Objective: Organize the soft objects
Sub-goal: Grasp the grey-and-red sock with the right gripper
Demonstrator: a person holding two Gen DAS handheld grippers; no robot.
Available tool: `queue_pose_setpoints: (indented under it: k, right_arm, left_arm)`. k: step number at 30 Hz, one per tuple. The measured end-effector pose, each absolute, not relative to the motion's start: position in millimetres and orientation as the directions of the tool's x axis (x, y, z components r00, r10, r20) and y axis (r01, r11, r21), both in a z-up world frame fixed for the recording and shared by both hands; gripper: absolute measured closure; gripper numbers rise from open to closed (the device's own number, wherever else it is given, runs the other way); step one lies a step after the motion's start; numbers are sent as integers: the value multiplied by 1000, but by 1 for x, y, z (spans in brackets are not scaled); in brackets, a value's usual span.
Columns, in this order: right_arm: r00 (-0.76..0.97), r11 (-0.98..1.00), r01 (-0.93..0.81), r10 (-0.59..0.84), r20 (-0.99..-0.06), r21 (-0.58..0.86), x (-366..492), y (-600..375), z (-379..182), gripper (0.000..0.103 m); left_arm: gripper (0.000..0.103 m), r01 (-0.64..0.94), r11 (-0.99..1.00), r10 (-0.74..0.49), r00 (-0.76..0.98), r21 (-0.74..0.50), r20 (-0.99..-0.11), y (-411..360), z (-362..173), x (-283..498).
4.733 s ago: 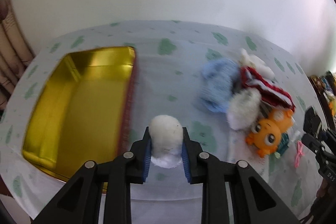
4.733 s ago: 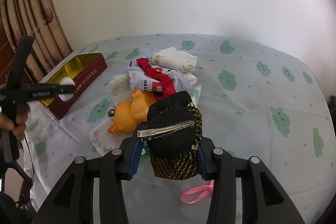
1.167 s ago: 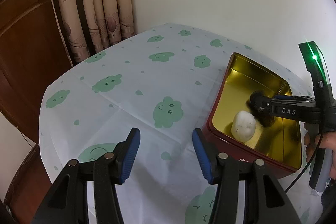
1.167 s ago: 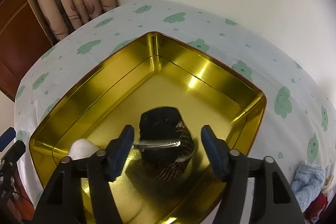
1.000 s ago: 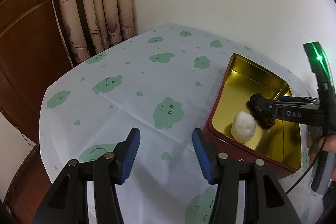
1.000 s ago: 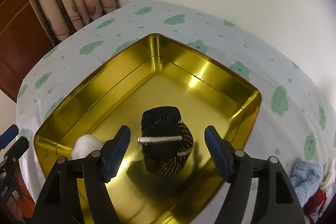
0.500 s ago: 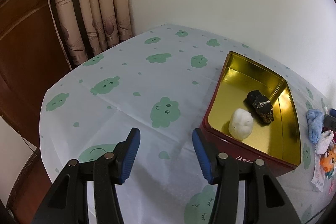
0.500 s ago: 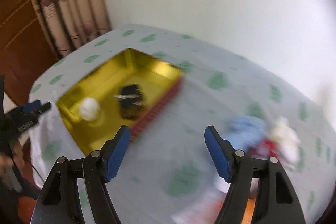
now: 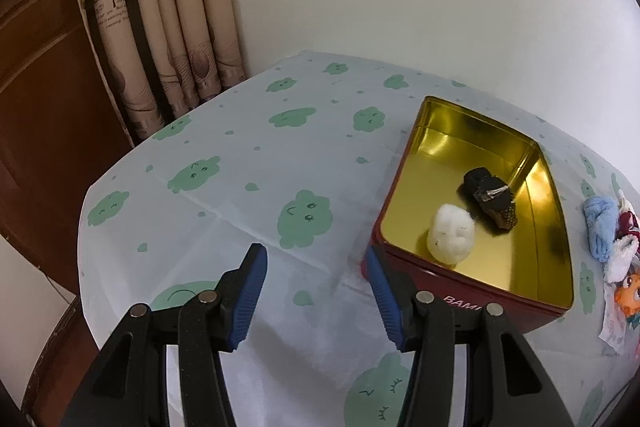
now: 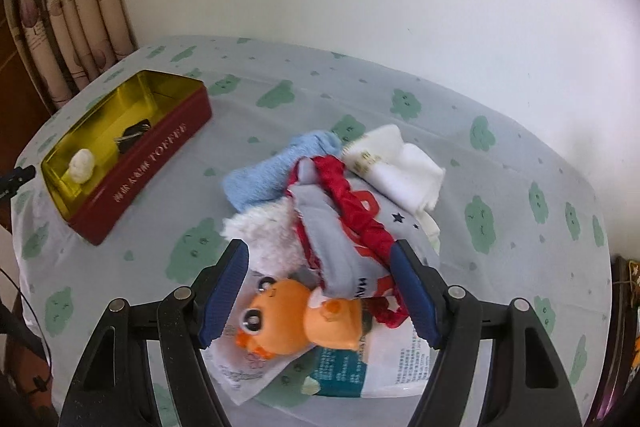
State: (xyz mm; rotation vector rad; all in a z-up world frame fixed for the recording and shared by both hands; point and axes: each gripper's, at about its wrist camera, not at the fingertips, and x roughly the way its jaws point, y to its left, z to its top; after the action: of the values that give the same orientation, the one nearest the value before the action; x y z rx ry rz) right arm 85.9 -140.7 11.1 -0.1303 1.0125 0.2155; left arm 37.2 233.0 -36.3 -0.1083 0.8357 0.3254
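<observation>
on the red outer wall of the tin (image 10: 152, 163) i read "toffee" in pale capitals, with a shorter word before it that looks like "kaim" or similar, and a few small characters ahead of that which i can't make out. from my left wrist view the same tin (image 9: 476, 303) shows only "bam" before the fingers cut it off. the grey cloth (image 10: 340, 247) carries dark letters "hav". the packet (image 10: 380, 359) has fine print too small to read.

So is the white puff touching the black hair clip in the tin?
Apart. The left wrist view shows bare gold floor between the white puff and the black hair clip in the tin.
</observation>
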Motion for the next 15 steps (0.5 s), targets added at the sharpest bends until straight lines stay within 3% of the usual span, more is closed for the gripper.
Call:
queue_pose_setpoints:
  k: [12, 13, 15]
  right_arm:
    - [501, 975, -218, 67, -863, -52, 118, -157, -19, 35]
    - [499, 974, -220, 71, -864, -48, 119, -157, -20, 37]
    - [502, 974, -223, 76, -861, -43, 121, -158, -21, 53]
  left_arm:
    - [50, -194, 979, 181, 698, 61, -693, 196, -24, 34]
    - [50, -173, 983, 170, 708, 65, -686, 189, -21, 33]
    - [50, -123, 989, 143, 723, 77, -675, 173, -17, 32]
